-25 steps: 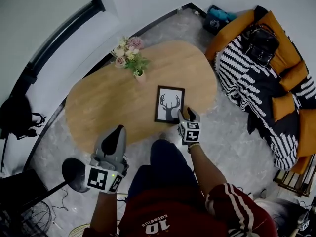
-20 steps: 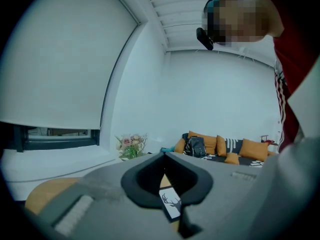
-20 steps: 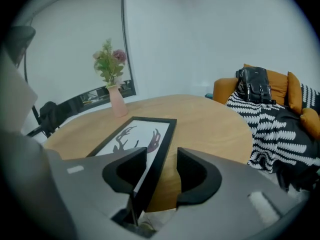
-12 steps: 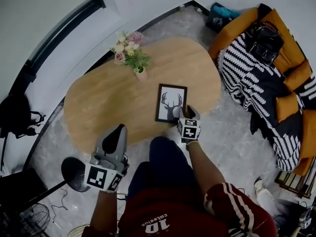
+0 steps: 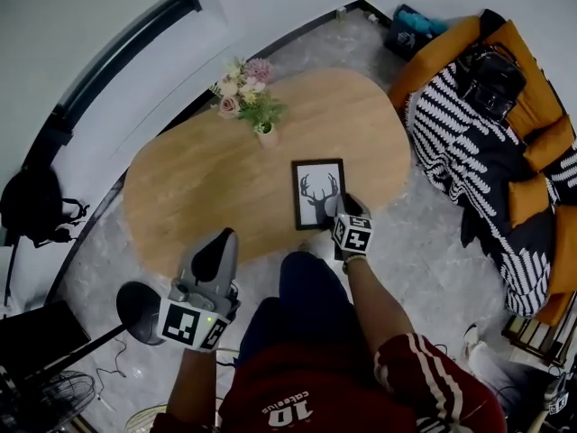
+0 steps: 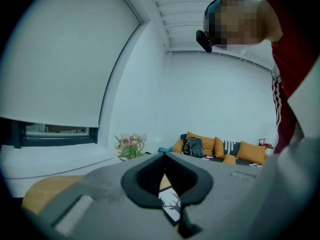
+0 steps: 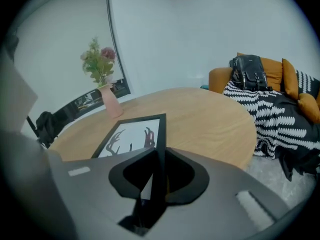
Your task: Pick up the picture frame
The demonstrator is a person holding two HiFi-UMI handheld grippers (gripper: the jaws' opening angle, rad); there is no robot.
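The picture frame (image 5: pixel 317 192), black-edged with a deer-antler print, lies flat on the oval wooden table (image 5: pixel 198 188) near its front right edge. My right gripper (image 5: pixel 340 208) points down at the frame's near right corner. In the right gripper view the frame's (image 7: pixel 131 136) black edge runs between the jaws of that gripper (image 7: pixel 157 166); they have just been closing and now pinch it. My left gripper (image 5: pixel 215 249) hangs off the table's near edge to the left, shut and holding nothing. In the left gripper view the frame (image 6: pixel 170 204) shows through the left gripper's (image 6: pixel 165 156) closed jaws.
A pink vase of flowers (image 5: pixel 254 106) stands at the table's far side. An orange sofa (image 5: pixel 541 133) with a striped throw and a black backpack (image 5: pixel 491 75) is on the right. A black bag (image 5: pixel 32 206) and a round black stand (image 5: pixel 135 300) sit on the floor at the left.
The right gripper has come down a little onto the frame's near right corner and its jaws have closed on the edge. The left gripper has stayed put.
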